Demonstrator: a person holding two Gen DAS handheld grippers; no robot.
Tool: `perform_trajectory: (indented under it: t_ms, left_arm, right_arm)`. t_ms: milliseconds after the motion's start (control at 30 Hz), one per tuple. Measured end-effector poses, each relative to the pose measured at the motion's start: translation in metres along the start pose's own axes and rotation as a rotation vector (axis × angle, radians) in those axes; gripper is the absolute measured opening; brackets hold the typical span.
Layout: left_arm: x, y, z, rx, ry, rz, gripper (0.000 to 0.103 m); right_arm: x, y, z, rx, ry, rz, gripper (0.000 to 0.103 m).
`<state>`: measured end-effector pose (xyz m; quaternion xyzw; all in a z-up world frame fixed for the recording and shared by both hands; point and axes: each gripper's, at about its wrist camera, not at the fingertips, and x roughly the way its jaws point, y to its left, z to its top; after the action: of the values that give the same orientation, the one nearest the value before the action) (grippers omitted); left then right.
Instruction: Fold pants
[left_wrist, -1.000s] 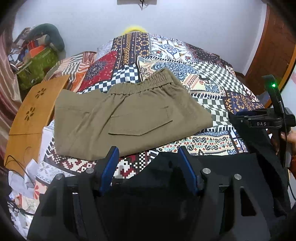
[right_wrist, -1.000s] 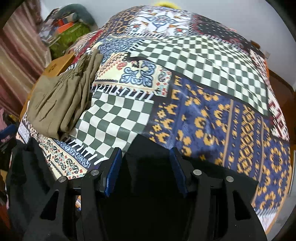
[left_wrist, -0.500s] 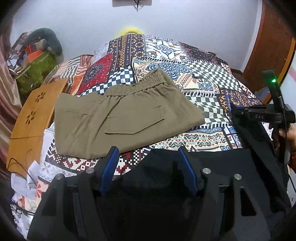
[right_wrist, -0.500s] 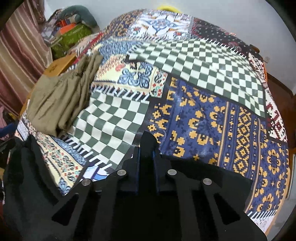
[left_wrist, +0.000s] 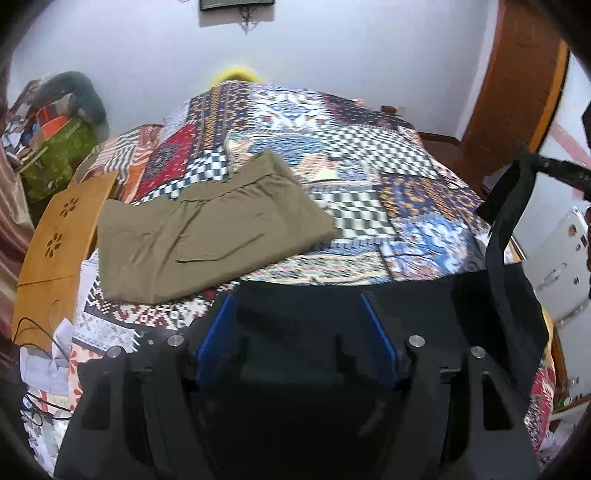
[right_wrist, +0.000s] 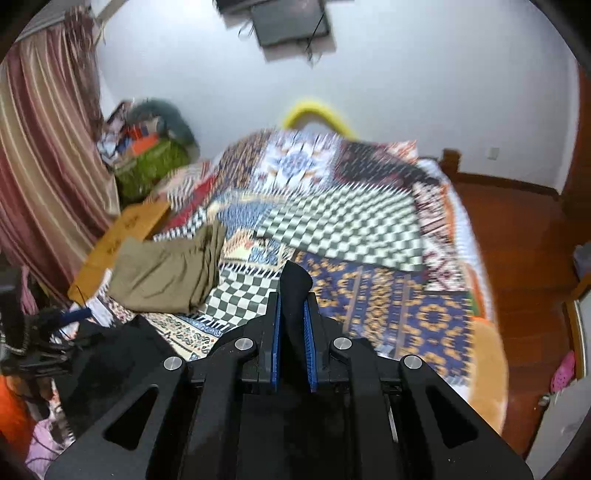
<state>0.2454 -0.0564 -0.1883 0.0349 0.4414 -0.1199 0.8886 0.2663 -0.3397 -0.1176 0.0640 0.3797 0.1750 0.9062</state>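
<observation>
Right gripper (right_wrist: 293, 295) has just pinched black pants (right_wrist: 295, 284) off the bed's (right_wrist: 369, 229) near edge, starting a second fold; left gripper (left_wrist: 297, 314) stays spread.

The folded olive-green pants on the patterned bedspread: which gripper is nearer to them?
Left. The left gripper sits just in front of the folded olive-green pants, jaws open. The right gripper, clamped on black cloth, is farther off to their right.

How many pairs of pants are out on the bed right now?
2. Folded olive pants lie on the patchwork bedspread toward its left side. Black pants lie at the near edge, one part pinched in the right gripper. Others may be hidden.
</observation>
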Motion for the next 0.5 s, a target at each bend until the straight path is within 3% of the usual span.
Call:
perform_trajectory:
  t_ms: [267, 500]
  left_arm:
    - [-0.012, -0.050, -0.017, 0.096, 0.020, -0.052, 0.077]
    - [-0.008, -0.082, -0.039, 0.160, 0.073, -0.080, 0.077]
  right_arm:
    - [-0.073, -0.028, -0.050, 0.076, -0.063, -0.071, 0.010]
    - [-0.091, -0.056, -0.123, 0.198, 0.002, -0.130, 0.010]
